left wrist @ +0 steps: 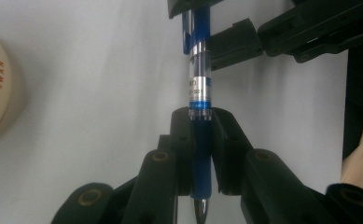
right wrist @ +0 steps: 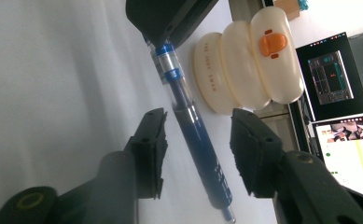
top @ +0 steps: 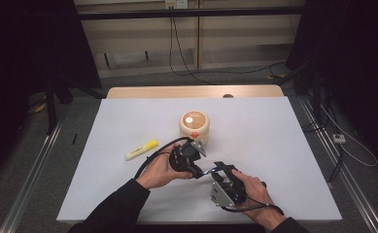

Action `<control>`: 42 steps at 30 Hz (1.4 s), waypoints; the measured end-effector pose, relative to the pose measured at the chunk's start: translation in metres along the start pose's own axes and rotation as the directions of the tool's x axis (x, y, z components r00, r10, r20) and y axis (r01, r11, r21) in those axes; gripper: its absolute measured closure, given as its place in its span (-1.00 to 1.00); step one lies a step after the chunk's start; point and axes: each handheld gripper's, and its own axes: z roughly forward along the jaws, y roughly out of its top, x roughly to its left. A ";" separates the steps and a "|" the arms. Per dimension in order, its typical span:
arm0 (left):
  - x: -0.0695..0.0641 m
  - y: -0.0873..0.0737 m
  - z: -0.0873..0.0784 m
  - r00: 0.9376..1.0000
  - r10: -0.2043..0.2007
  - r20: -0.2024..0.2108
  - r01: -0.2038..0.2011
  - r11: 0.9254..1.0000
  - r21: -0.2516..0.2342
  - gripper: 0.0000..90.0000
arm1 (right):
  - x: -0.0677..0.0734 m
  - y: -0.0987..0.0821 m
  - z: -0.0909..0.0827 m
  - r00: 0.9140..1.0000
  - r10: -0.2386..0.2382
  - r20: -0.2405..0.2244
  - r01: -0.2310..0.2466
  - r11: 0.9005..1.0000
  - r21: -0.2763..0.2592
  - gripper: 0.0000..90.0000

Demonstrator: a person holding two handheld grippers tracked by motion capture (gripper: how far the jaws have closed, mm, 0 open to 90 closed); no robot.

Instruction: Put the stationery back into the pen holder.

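Note:
A blue pen with a clear barrel (left wrist: 200, 79) is held level over the white table (top: 274, 145) near its front edge. My left gripper (left wrist: 201, 116) is shut on the pen's blue grip section, and the metal tip pokes out behind the jaws. My right gripper (right wrist: 198, 123) straddles the pen's (right wrist: 188, 116) other end with a gap on each side, so it is open. In the high view the left gripper (top: 196, 169) and right gripper (top: 219, 168) face each other, with the pen (top: 207, 171) between them.
A cream duck-shaped pot with an orange beak (top: 194, 125) stands just beyond the grippers. A yellow highlighter (top: 141, 150) lies to the left. Monitors (right wrist: 331, 74) show beyond the table in the right gripper view.

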 end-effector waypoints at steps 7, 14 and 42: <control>-0.002 0.001 0.005 1.000 -0.006 -0.001 0.006 1.000 -0.001 0.78 | 0.004 0.002 0.001 0.999 -0.042 -0.033 0.041 0.999 -0.019 0.49; -0.002 0.001 0.007 1.000 -0.008 0.013 0.008 1.000 -0.004 0.78 | 0.006 0.002 0.000 0.998 -0.057 -0.040 0.056 0.998 -0.025 0.64; 0.005 -0.033 -0.009 0.987 -0.138 -0.081 0.120 0.974 -0.193 -0.53 | -0.014 -0.013 -0.003 0.980 0.162 -0.119 -0.166 0.986 -0.030 0.80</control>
